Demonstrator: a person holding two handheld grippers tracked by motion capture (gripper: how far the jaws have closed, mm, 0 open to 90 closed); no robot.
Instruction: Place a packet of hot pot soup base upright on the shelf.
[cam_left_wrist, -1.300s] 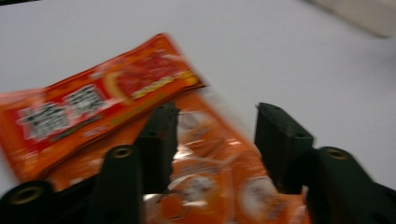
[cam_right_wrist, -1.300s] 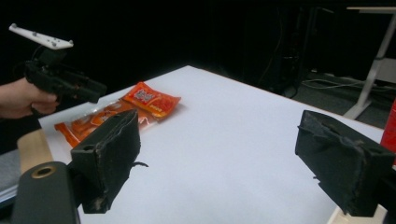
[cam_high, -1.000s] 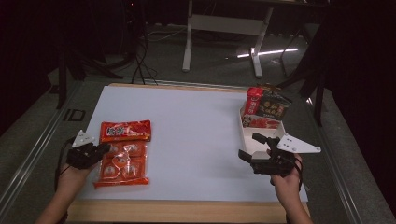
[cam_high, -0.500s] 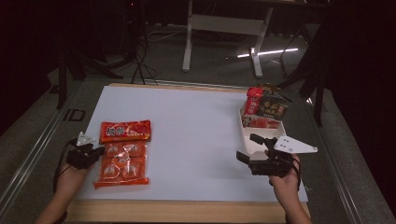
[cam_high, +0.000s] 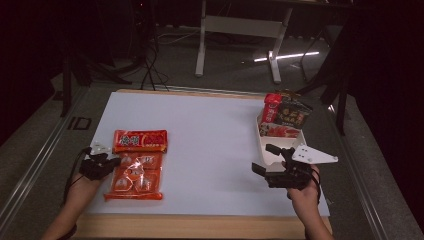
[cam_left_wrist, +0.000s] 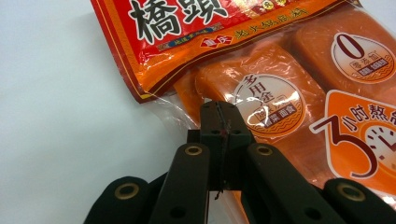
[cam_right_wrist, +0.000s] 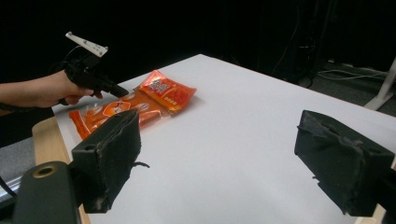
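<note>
The orange snack packet (cam_high: 136, 165) lay flat at about eight o'clock on the white table (cam_high: 210, 135) in the high view, its red header toward twelve. The left gripper (cam_high: 111, 162) sat against the packet's nine o'clock edge. At four o'clock the right gripper (cam_high: 266, 160) hovered just beside a white tray (cam_high: 267, 150) holding upright snack packs (cam_high: 285, 115).

In the left gripper view, the jaws stood pressed together over the packet's (cam_left_wrist: 280, 93) clear side seam, at six o'clock from the red header. They looked to pinch the film there, though the seam itself was hidden under the pads, so the hold was not certain. Separate wrapped blocks showed inside, so the packet would likely be light, floppy between blocks and slick on its glossy film. The flat sealed margin seemed the soundest place to take hold, since a grip over a block might crush it or slip.

In the right gripper view, its two padded jaws were spread wide with nothing between them, and the packet (cam_right_wrist: 135, 105) lay at ten o'clock, with the left gripper (cam_right_wrist: 122, 91) at its edge.
</note>
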